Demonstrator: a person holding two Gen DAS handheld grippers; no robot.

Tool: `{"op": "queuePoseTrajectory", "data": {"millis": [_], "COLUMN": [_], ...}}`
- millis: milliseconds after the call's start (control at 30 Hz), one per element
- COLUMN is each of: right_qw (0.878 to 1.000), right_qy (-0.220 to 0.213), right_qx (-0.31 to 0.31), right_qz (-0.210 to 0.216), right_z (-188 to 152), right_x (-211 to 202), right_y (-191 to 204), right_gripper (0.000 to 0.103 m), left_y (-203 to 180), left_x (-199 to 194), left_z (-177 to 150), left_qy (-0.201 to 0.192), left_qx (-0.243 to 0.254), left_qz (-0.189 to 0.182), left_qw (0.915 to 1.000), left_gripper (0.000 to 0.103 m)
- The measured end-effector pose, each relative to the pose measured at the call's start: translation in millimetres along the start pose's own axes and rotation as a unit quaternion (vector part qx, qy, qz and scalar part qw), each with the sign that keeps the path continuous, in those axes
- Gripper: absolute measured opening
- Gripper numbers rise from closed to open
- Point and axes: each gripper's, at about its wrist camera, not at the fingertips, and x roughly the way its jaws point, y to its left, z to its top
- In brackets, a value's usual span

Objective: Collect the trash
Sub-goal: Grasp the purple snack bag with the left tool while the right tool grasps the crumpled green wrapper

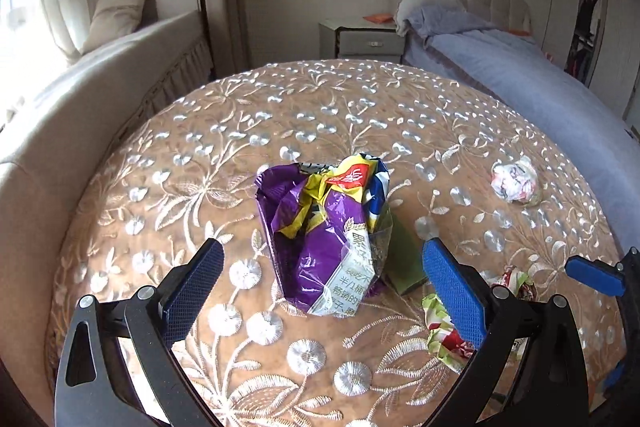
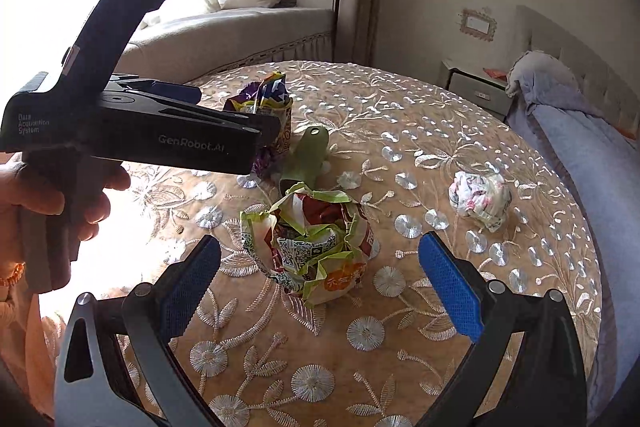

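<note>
On the round table (image 1: 224, 131) with its embroidered brown cloth, four bits of trash can be counted from the left wrist view. One crumpled purple snack bag (image 1: 320, 235) stands between the fingers of the left gripper (image 1: 324, 287), whose jaws are spread wide, nothing pinched, no pad touching the bag. One flat green packet (image 1: 404, 259) is tucked just behind the bag on its right side. One crumpled green-and-red wrapper (image 1: 440, 331) is partly hidden behind the right-hand blue pad. One white paper ball (image 1: 514, 181) sits well apart, toward the far right of the table. One blue pad of the right gripper (image 1: 596, 277) is poking in at the right edge; its state can't be told from this side. One bed (image 1: 520, 75) and one nightstand (image 1: 364, 39) are seen behind.

From the right wrist view, the same four are counted. The green-and-red wrapper (image 2: 312, 247) is framed between the two fingers of the right gripper (image 2: 320, 287), jaws released and wide, no contact made. The green packet (image 2: 308, 155) lies just behind it, the purple snack bag (image 2: 260, 99) farther back, and the white paper ball (image 2: 480, 199) off to the right. The left gripper (image 2: 160, 135) is seen side-on at the purple bag, held by a hand (image 2: 60, 199).
</note>
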Motion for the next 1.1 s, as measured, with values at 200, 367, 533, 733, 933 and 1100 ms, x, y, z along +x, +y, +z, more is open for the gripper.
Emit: {"op": "queuePoseTrajectory", "data": {"millis": [200, 367, 533, 733, 933, 1100], "right_qw": [0.998, 0.998, 0.998, 0.999, 0.999, 1.0], "right_qy": [0.035, 0.045, 0.056, 0.05, 0.021, -0.004], "right_qx": [-0.029, -0.029, -0.008, 0.02, 0.025, 0.023], "right_qz": [-0.031, -0.028, -0.011, 0.006, -0.005, -0.02], "right_z": [12, 10, 8, 0, -11, -25], "right_x": [34, 43, 37, 15, -23, -64], "right_y": [13, 12, 3, -1, 0, 0], "right_gripper": [0.099, 0.095, 0.063, 0.06, 0.06, 0.06], "left_y": [13, 24, 25, 17, -2, -31], "left_x": [33, 41, 34, 0, -58, -100], "left_z": [4, 2, -6, -18, -35, -54], "left_qy": [0.04, 0.041, 0.039, 0.016, -0.026, -0.052], "left_qx": [-0.038, -0.064, -0.069, -0.054, -0.017, 0.027], "left_qz": [-0.007, -0.018, -0.024, -0.028, -0.026, -0.036], "left_qw": [0.9984, 0.9969, 0.9966, 0.998, 0.9992, 0.9976], "left_gripper": [0.098, 0.062, 0.057, 0.056, 0.056, 0.056]}}
